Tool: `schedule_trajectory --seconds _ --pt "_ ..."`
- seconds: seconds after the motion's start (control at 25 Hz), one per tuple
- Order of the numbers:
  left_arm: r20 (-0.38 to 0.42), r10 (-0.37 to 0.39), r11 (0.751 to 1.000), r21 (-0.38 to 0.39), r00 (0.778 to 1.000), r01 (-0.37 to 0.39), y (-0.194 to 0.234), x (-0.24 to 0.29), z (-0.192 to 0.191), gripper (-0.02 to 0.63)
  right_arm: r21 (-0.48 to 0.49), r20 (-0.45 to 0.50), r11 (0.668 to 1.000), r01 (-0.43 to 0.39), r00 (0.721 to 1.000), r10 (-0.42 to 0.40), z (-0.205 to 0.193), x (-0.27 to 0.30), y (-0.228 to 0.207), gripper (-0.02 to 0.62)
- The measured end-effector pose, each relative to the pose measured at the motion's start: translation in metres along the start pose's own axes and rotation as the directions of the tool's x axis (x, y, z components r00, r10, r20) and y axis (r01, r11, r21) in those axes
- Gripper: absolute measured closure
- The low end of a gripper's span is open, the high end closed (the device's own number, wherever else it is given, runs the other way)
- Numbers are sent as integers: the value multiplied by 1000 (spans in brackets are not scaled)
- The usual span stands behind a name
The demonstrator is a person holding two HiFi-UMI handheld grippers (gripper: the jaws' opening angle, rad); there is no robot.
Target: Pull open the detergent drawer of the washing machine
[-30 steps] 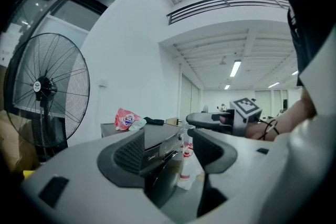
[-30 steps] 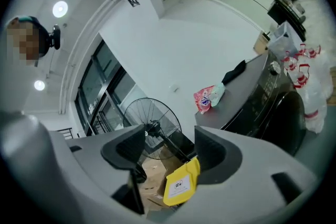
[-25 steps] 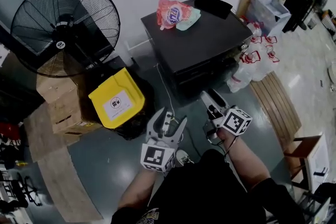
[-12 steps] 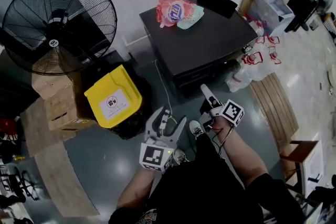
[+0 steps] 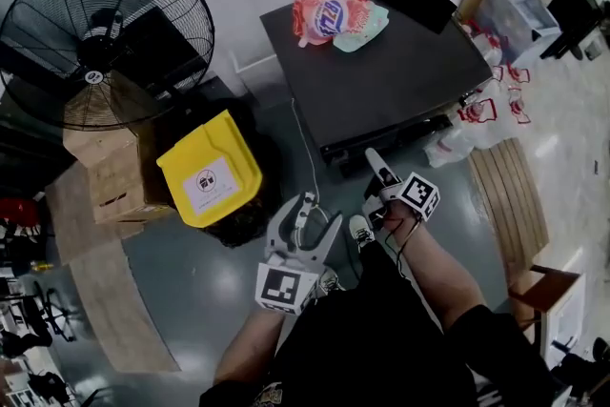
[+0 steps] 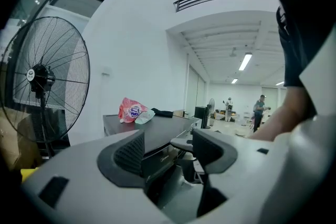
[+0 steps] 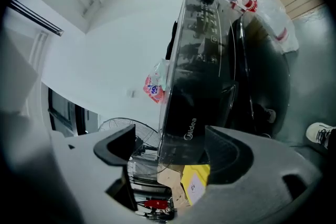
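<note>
Right gripper (image 7: pixel 168 149): jaws wide apart and just now opening further. Nothing sits between the pads, and only the machine's front shows through the gap, not yet touched.
Left gripper (image 5: pixel 307 216): jaws apart and empty, held low beside the right one, also pointing at the machine.
Washing machine (image 5: pixel 381 62): black, against the white wall, just ahead of both grippers.
Detergent drawer (image 7: pixel 184 118): probably the glossy panel end with the logo, at one end of the control strip. It looks shut and flush.
Step in hand: the approach. The right gripper is lined up on the panel, but there is no grip yet.
Next move: bring the open jaws onto the drawer's front edge, close on it, then pull straight back. The gripper looks rolled and may need levelling first.
Around: a pink detergent bag (image 5: pixel 329 14) and a black cloth (image 5: pixel 415 0) lie on the lid. A fan (image 5: pixel 105 43), cardboard boxes (image 5: pixel 110 172) and a yellow bin (image 5: pixel 210 181) stand to the left, with plastic bags (image 5: pixel 477 110) to the right.
In the way: little. A white cable (image 5: pixel 305 157) trails on the floor beside the machine, clear of the panel.
</note>
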State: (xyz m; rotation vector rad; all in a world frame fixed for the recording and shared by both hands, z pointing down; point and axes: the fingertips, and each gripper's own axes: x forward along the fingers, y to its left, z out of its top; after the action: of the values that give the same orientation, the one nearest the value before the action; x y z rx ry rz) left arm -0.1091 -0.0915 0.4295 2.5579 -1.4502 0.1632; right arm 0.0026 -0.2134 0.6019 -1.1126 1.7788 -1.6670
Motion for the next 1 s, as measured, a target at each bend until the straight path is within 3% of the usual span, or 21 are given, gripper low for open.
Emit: schedule_trajectory --seconds 0.44,0.6,1.0 --pt "-50 14 1000 -16 999 -15 6 26 -10 342 14 -47 1000 -11 999 12 5 34 -27 141" --pt "-67 16 999 -28 998 -18 8 30 -16 342 8 -48 997 -72 996 72 7 41 -28 162" --pt "-74 8 999 -32 997 -10 5 31 -20 343 40 -42 999 -13 999 15 6 30 -42 158"
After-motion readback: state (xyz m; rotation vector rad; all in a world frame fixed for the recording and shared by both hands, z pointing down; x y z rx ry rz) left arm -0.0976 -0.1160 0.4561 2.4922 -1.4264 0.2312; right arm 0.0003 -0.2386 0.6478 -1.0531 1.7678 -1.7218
